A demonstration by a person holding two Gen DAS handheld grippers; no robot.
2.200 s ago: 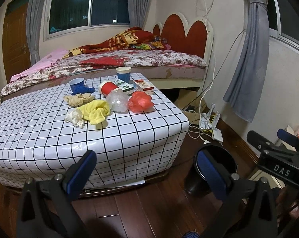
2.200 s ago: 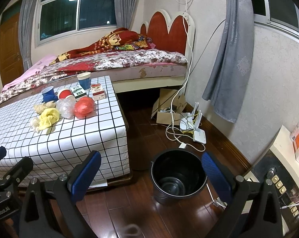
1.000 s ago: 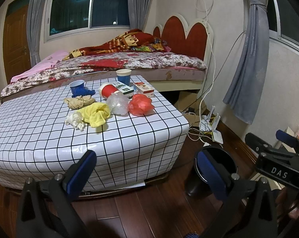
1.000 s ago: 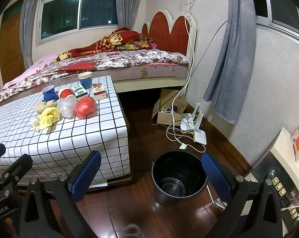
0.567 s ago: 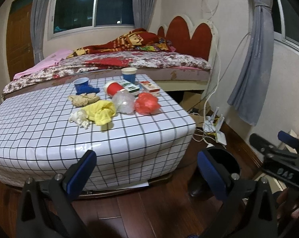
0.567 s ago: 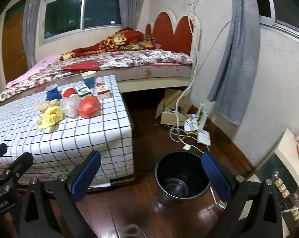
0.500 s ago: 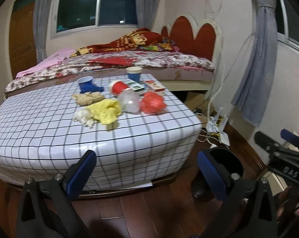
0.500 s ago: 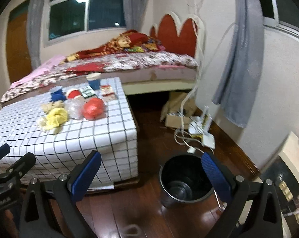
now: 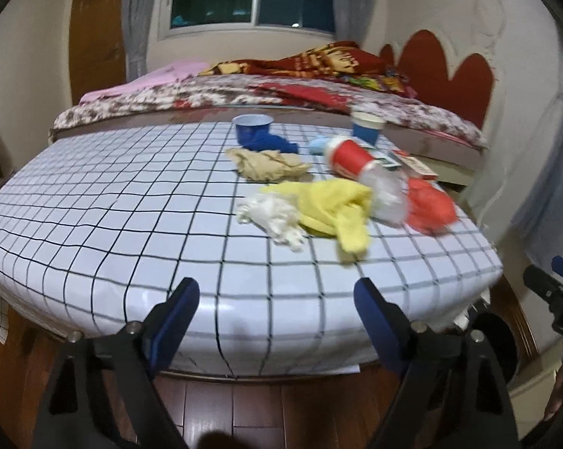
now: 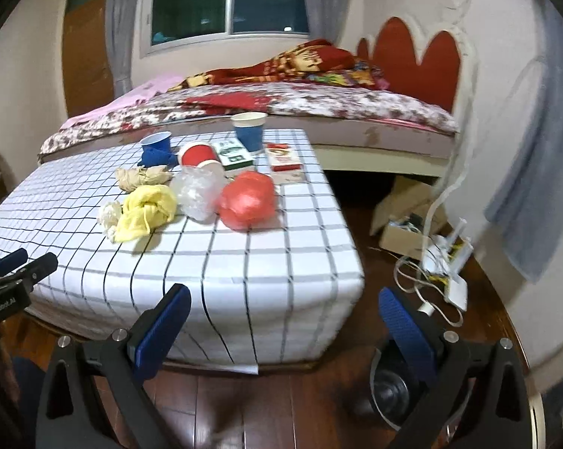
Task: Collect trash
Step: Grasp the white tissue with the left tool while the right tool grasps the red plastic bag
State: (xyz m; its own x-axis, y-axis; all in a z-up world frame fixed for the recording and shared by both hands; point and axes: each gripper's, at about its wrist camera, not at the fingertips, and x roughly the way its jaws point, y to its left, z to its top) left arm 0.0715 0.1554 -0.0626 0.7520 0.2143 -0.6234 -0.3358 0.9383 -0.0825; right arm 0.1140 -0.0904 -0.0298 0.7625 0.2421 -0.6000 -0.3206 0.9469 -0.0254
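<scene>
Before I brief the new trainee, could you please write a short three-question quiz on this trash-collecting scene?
1. True or false: the red paper cup on the checked table stands upright.
2. Which lies nearest the table's right edge? A) yellow bag B) clear bag C) red bag
3. Fill in: the dark bin stands on the ____, beside the table.

Key
1. False: it lies on its side.
2. C.
3. Floor.

Note for the trainer: neither the left gripper nor the right gripper holds anything; the left one's jaws are closing on nothing.
</scene>
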